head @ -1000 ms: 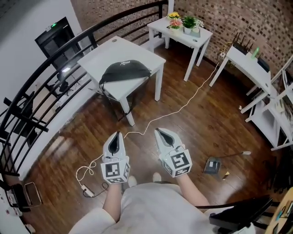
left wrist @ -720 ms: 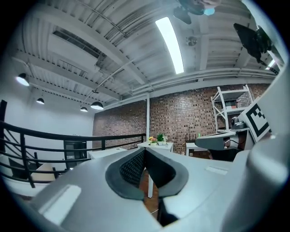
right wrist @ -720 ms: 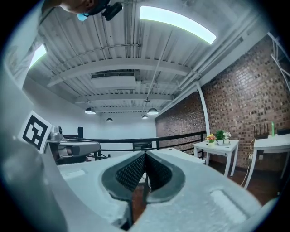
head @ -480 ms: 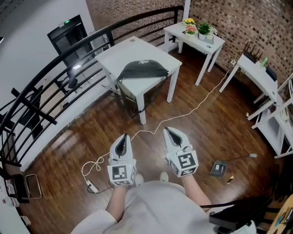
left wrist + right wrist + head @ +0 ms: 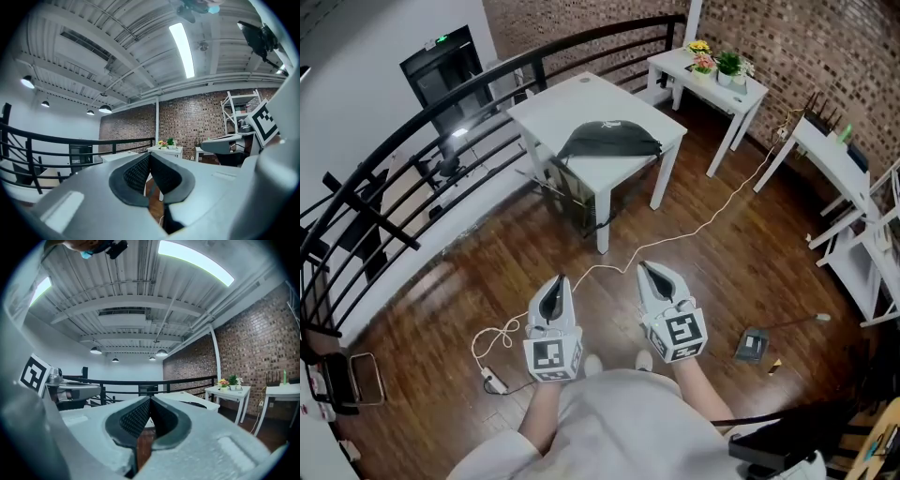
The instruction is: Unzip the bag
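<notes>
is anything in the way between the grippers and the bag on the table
Nothing visible does. Bare wood floor lies between the left gripper, the right gripper and the table holding the bag; only a thin cable lies flat across it.

I read this as loft-style office or studio: brick wall (image 5: 825,47), black railing (image 5: 422,141) along edge, dark wood floor (image 5: 722,272), plain white tables (image 5: 572,103), flower pots (image 5: 719,66), bare ribbed ceiling (image 5: 93,42) with strip light (image 5: 182,44), pendant lamps (image 5: 161,352), metal shelving (image 5: 236,112).
</notes>
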Demonstrator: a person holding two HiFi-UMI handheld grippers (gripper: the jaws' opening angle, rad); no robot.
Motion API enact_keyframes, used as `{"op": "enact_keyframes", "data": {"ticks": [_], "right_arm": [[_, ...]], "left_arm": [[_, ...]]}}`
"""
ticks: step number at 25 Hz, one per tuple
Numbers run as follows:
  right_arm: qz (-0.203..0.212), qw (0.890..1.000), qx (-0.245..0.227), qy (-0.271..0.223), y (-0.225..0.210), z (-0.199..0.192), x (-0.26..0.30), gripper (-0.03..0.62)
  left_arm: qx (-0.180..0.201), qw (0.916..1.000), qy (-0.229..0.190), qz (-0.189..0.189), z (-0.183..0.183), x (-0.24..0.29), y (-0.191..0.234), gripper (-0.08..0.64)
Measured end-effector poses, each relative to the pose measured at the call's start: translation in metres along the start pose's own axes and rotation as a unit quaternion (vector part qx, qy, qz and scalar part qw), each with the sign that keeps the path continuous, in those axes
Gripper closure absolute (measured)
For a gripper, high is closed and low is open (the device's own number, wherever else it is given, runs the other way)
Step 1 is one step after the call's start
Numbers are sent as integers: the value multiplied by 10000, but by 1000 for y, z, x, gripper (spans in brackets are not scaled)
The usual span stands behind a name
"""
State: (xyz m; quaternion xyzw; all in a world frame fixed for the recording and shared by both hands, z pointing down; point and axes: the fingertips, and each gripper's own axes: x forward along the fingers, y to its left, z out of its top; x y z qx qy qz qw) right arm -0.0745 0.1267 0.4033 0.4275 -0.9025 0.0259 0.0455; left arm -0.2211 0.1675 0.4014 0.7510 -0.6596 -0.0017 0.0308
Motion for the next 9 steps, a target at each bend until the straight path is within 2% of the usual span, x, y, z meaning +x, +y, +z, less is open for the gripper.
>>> {"op": "enact_keyframes", "data": {"ticks": [4, 9], "right_arm": [[-31, 10000, -18, 10, 20, -1, 18, 601], [131, 9998, -136, 109, 63, -12, 34, 601]], "left_arm": [[-14, 10000, -19, -35, 0, -8, 24, 541], [-22, 10000, -40, -7, -8, -23, 62, 543]]}}
